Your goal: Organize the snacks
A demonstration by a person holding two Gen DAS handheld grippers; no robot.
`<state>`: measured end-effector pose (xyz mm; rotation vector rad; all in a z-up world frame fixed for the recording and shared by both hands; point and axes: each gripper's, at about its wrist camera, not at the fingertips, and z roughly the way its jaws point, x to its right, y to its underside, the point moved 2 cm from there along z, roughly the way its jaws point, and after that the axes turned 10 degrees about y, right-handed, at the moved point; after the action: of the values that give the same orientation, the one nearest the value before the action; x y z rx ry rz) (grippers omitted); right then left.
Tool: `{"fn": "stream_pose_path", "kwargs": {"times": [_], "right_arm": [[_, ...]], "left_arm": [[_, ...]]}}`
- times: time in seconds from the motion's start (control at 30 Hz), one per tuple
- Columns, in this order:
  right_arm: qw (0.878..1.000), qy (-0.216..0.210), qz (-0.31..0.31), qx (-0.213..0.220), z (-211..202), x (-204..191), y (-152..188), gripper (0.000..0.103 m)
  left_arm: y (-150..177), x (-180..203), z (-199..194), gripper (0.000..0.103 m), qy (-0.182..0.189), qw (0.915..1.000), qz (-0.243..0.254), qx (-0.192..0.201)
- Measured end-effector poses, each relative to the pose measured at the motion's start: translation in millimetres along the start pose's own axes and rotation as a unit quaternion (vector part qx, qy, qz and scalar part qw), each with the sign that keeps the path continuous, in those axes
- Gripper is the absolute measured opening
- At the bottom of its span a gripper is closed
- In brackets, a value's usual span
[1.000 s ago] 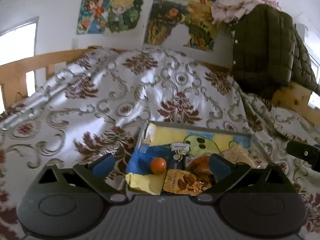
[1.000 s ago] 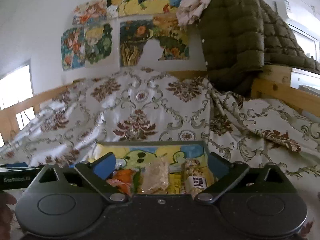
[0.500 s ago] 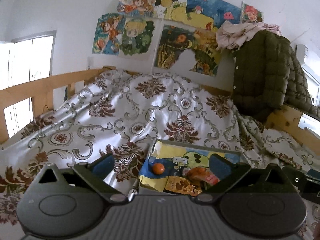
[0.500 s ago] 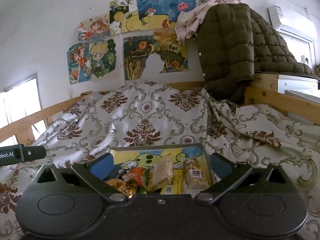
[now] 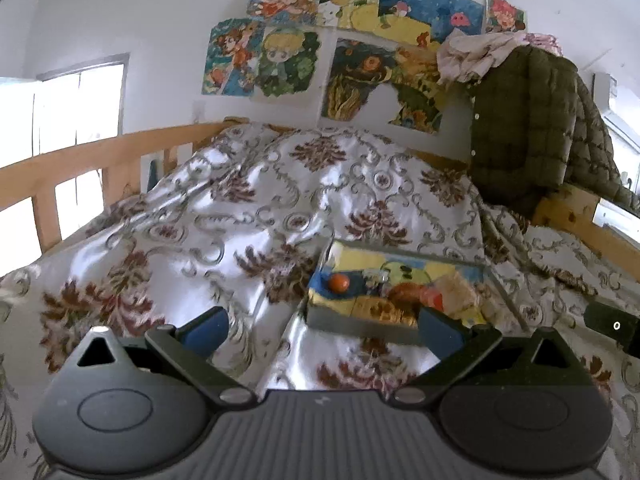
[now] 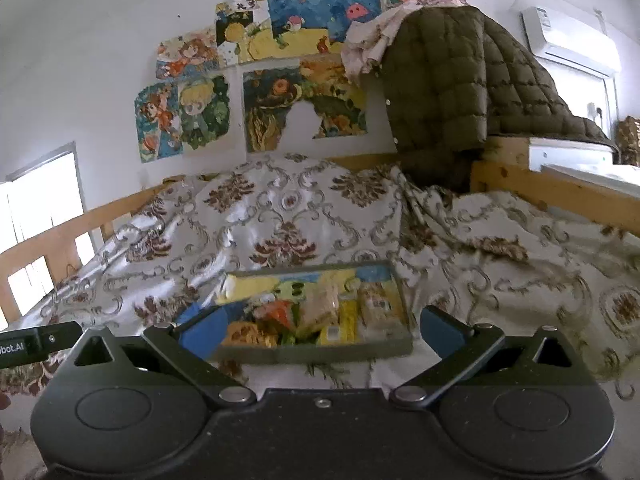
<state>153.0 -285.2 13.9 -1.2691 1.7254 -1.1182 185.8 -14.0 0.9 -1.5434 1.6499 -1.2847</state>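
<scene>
Both grippers, left (image 5: 322, 326) and right (image 6: 320, 330): jaws wide, empty | tray (image 6: 320, 354) near edge just ahead | quilt (image 5: 224, 216) open leftward

A shallow grey tray (image 6: 312, 354) lies flat on the bed. Snack packets (image 6: 320, 312) crowd its near right side. A small orange ball (image 5: 339, 282) sits at its left.

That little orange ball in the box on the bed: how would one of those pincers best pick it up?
Probably from straight above, pinching the orange ball across its middle. It is round, so any pair of opposite sides would serve, and it sits on the blue patch near the left wall of the tray, apart from the packets. The left gripper, open and empty, looks nearer.
</scene>
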Motion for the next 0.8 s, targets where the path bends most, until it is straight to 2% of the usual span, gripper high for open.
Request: {"fn": "stream_pose_path", "kwargs": {"times": [0.5, 0.8], "right_arm": [[0.996, 0.040, -0.013, -0.082, -47, 8, 44, 0.102], [0.994, 0.051, -0.020, -0.096, -58, 10, 53, 0.102]], "left_arm": [[41, 1, -40, 0.103, -0.016, 0.9990, 0.007, -0.040], [54, 3, -50, 0.103, -0.032, 0.9978, 0.023, -0.053]]}}
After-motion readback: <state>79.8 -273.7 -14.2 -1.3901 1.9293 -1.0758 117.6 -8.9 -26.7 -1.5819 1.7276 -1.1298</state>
